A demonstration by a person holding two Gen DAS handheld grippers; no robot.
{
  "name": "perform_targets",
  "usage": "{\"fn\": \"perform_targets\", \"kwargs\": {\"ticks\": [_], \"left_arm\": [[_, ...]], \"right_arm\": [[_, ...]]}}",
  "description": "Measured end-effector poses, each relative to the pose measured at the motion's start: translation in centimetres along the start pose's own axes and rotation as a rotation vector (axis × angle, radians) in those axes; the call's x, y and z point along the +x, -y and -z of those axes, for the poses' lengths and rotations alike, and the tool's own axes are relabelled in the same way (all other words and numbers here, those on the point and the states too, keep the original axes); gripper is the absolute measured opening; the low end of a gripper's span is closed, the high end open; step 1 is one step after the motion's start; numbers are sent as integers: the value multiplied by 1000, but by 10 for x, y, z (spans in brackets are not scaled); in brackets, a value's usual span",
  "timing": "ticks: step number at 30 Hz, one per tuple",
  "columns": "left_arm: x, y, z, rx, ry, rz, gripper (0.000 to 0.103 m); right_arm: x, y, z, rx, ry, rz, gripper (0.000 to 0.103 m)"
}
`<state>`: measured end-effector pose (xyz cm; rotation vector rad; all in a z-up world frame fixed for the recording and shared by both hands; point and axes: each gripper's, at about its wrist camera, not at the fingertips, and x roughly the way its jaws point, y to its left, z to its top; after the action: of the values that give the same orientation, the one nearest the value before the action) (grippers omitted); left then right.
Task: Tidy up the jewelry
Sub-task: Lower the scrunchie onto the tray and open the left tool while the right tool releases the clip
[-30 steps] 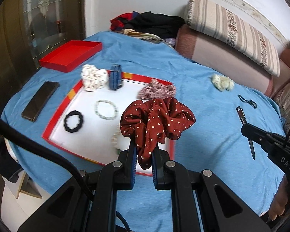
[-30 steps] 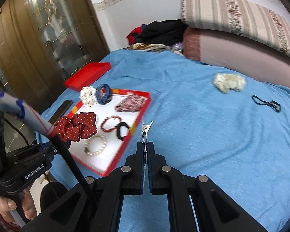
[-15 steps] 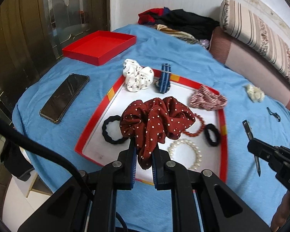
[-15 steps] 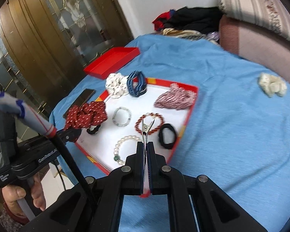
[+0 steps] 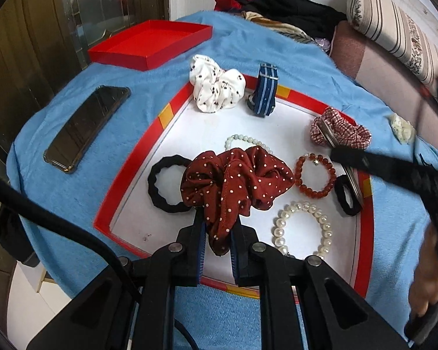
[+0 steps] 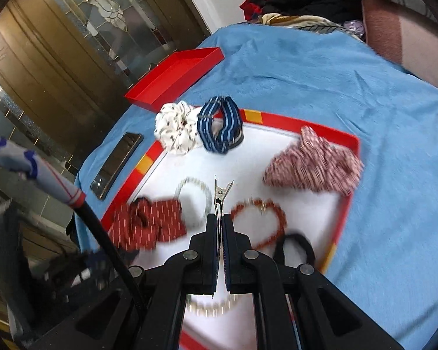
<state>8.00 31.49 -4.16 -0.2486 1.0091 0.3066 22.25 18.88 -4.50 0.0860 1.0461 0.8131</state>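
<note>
My left gripper [image 5: 217,226] is shut on a dark red polka-dot scrunchie [image 5: 236,179] and holds it over the white, red-rimmed tray [image 5: 125,188]. My right gripper [image 6: 219,220] is shut on a metal hair clip [image 6: 220,194] above the tray [image 6: 340,217]; it also shows from the left wrist view [image 5: 338,151]. In the tray lie a black hair tie [image 5: 163,186], a pearl bracelet [image 5: 303,230], a red bead bracelet [image 5: 315,176], a pale bead bracelet [image 5: 242,141], a white scrunchie [image 5: 216,86], a blue striped band [image 5: 264,90], a red checked scrunchie [image 5: 340,129] and a small black tie [image 5: 347,197].
A red box lid [image 5: 150,43] and a black phone [image 5: 86,127] lie on the blue blanket [image 5: 73,183] left of the tray. A cream scrunchie [image 5: 401,128] lies to the right. Clothes [image 5: 280,5] and cushions [image 5: 394,29] are at the back.
Both grippers have moved in over the tray and lower. The right gripper with the clip now reaches across the tray's right side. Both keep their hold.
</note>
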Motion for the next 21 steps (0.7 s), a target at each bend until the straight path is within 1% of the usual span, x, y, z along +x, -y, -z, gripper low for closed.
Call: {"fn": "perform_targets", "kwargs": {"ticks": [6, 10, 14, 17, 18, 19, 20, 21], "left_arm": [[12, -4, -2, -32, -18, 21, 14], [15, -7, -2, -52, -21, 34, 14], [14, -9, -1, -64, -22, 44, 19], [11, -8, -1, -54, -19, 45, 28], [9, -7, 0, -48, -18, 41, 33], [8, -7, 1, -46, -15, 38, 35], [6, -6, 1, -46, -12, 37, 39], [2, -6, 2, -46, -10, 41, 42]], "right_arm": [[36, 2, -25, 6, -27, 27, 4], [54, 2, -29, 0, -49, 53, 4], [61, 6, -27, 10, -55, 64, 5], [62, 7, -27, 22, -62, 62, 5], [62, 7, -28, 28, -64, 61, 11], [63, 7, -31, 31, -61, 62, 15], [59, 6, -31, 32, -51, 64, 21], [55, 6, -30, 32, -44, 66, 25]]}}
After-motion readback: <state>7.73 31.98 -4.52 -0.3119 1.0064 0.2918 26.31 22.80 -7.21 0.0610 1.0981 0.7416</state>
